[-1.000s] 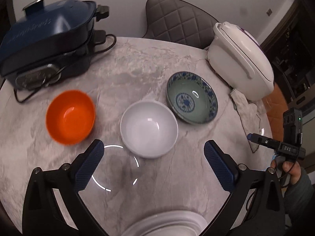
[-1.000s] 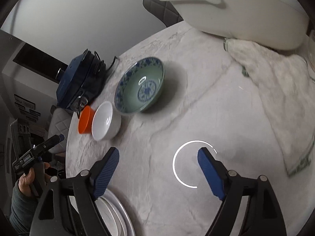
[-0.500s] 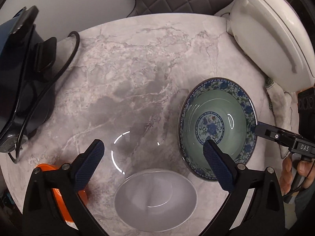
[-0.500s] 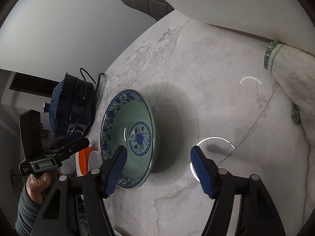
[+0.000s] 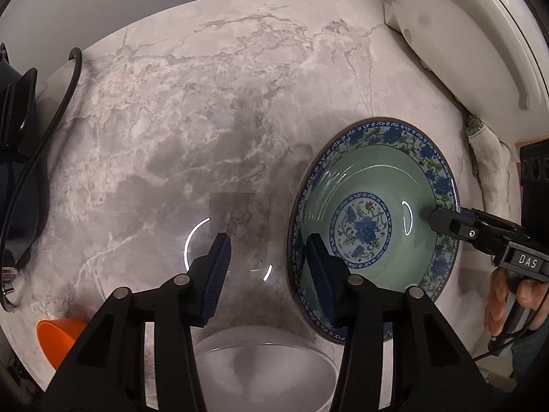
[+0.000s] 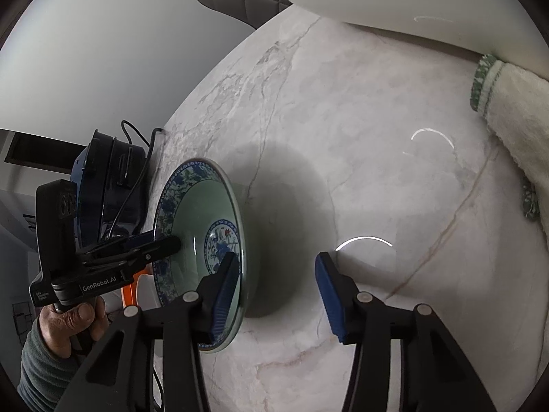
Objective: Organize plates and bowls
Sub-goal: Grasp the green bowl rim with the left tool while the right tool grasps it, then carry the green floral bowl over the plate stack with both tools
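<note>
Left wrist view
Around: marble table (image 5: 212,110); rice cooker (image 5: 473,51) and cloth (image 5: 490,158) at right; white bowl (image 5: 264,374) and orange bowl (image 5: 56,338) at the near edge.
Left gripper (image 5: 267,271): part open, straddling the patterned bowl (image 5: 374,213) rim, gripping nothing.
Right gripper (image 5: 442,218): tip at the opposite rim.
Bowls: hold nothing.

Right wrist view
Around: blue cooker (image 6: 106,185) behind the patterned bowl (image 6: 202,219).
Right gripper (image 6: 278,292): part open, one finger inside the rim, the other outside, not gripping.
Left gripper (image 6: 171,242): tip over the far rim; opening hidden.
</note>
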